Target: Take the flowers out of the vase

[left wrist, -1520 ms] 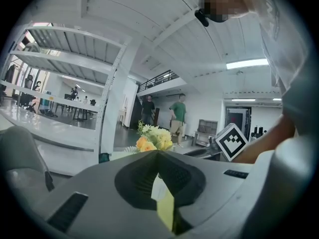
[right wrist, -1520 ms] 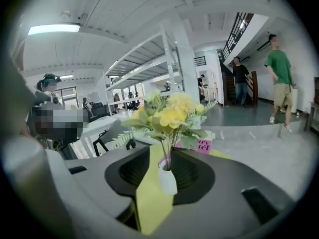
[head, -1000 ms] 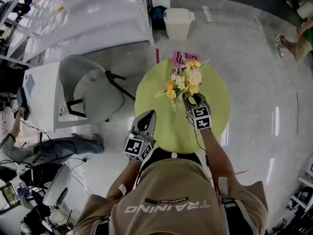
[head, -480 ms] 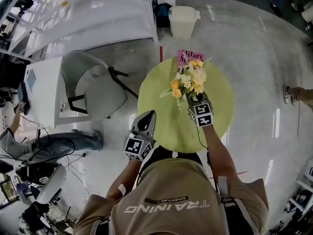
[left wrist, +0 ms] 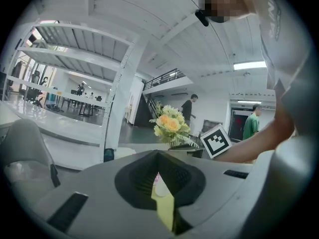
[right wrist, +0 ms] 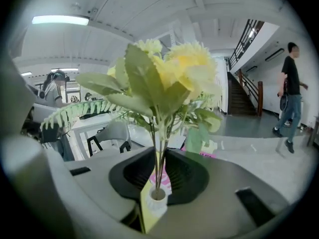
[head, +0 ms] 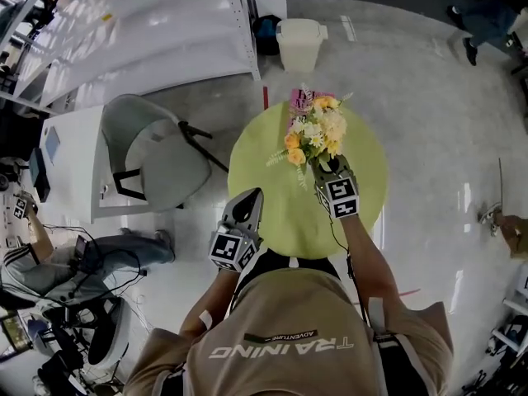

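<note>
A bouquet of yellow and white flowers (head: 318, 132) stands over the far part of a round green table (head: 280, 213). My right gripper (head: 323, 165) reaches it from the near side. In the right gripper view the thin green stems (right wrist: 159, 148) run between the jaws, which have just been closing and now pinch them. Below the jaws, the stems enter the mouth of a small white vase (right wrist: 157, 195). My left gripper (head: 250, 195) hovers over the table's near left edge, jaws together and holding nothing. It sees the bouquet (left wrist: 170, 125) ahead.
A pink book (head: 299, 97) lies behind the flowers at the table's far edge. A grey chair (head: 153, 151) stands to the left, a white bin (head: 300, 40) beyond the table, and white shelving (head: 140, 31) at the upper left. A person sits at the far left (head: 58, 258).
The bouquet has shifted slightly toward the far edge with my right gripper and now covers more of the pink book. My left gripper has stayed put.
</note>
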